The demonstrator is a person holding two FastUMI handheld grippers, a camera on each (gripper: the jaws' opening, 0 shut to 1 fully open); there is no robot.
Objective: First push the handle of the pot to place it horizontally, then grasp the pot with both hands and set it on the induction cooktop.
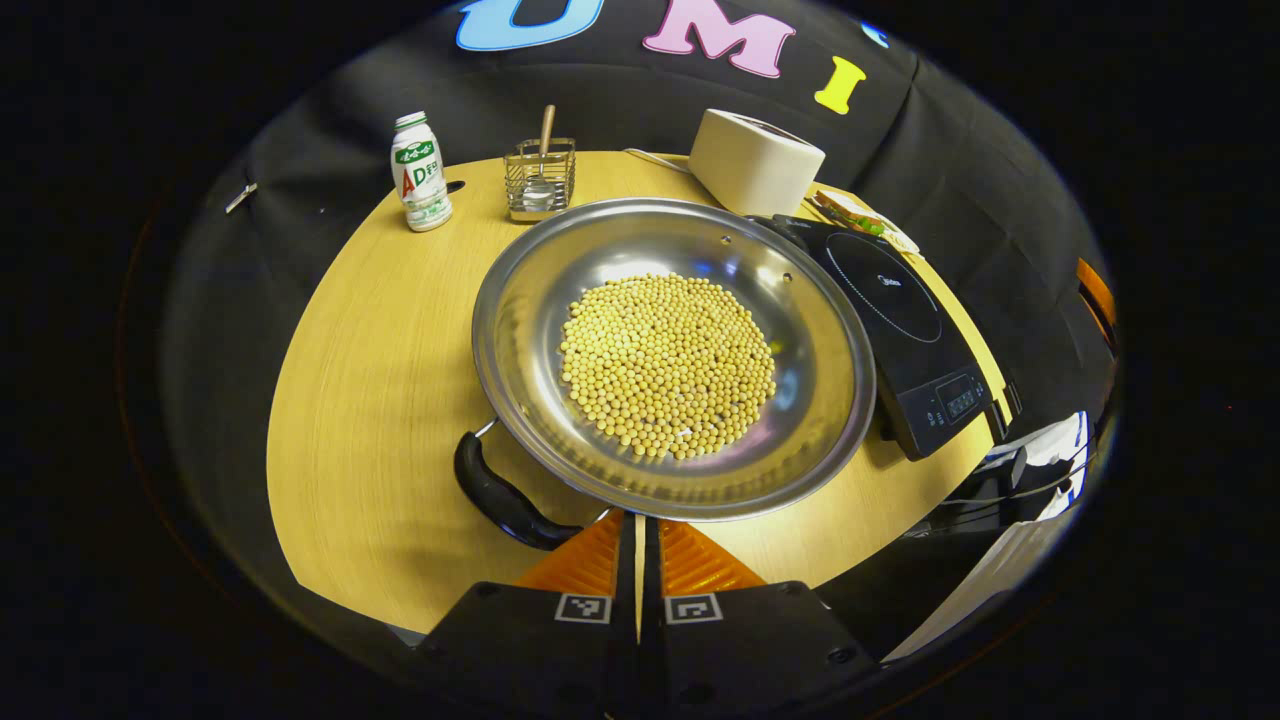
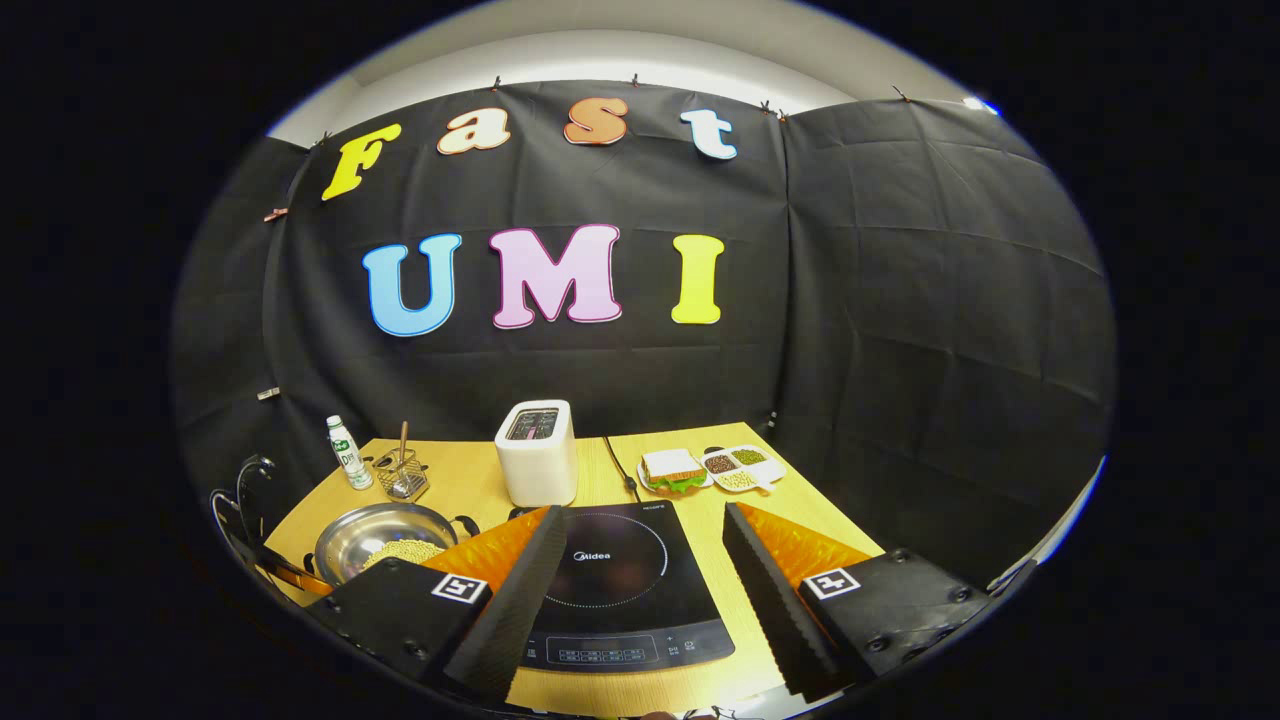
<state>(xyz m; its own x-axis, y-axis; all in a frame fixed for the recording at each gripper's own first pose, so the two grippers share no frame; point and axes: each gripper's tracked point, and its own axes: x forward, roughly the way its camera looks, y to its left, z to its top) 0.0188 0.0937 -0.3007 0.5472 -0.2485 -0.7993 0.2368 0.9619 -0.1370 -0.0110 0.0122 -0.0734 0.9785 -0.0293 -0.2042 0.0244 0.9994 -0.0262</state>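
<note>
Your left claw (image 1: 638,535) sits at the near rim of the pot (image 1: 672,355), its two fingers drawn together with only a thin slit between them and nothing held in that slit; the fingertips (image 1: 600,545) lie just at the pot's near edge, and you cannot tell whether they touch it. The pot is a wide, shallow steel pan standing on the wooden worktop (image 1: 380,400), with a round heap of yellow beans (image 1: 668,365) in its middle. Its black handle (image 1: 497,495) juts from the near-left of the rim, just left of your fingers (a second handle shows at the pot's right side in the right gripper view).

The induction cooktop (image 1: 900,330) lies immediately right of the pot, its near-left edge close to the rim.

Your right claw (image 2: 635,585) hangs spread wide above the cooktop (image 2: 620,590), gripping nothing, one finger over each side of the glass plate. In this view the pot (image 2: 385,540) stands to the left of the cooktop.

At the far side of the worktop stand a small bottle (image 1: 419,172), a wire basket holding a spoon (image 1: 541,178), a white toaster (image 1: 754,160), a sandwich (image 2: 672,470) and a divided dish of beans (image 2: 742,466).
</note>
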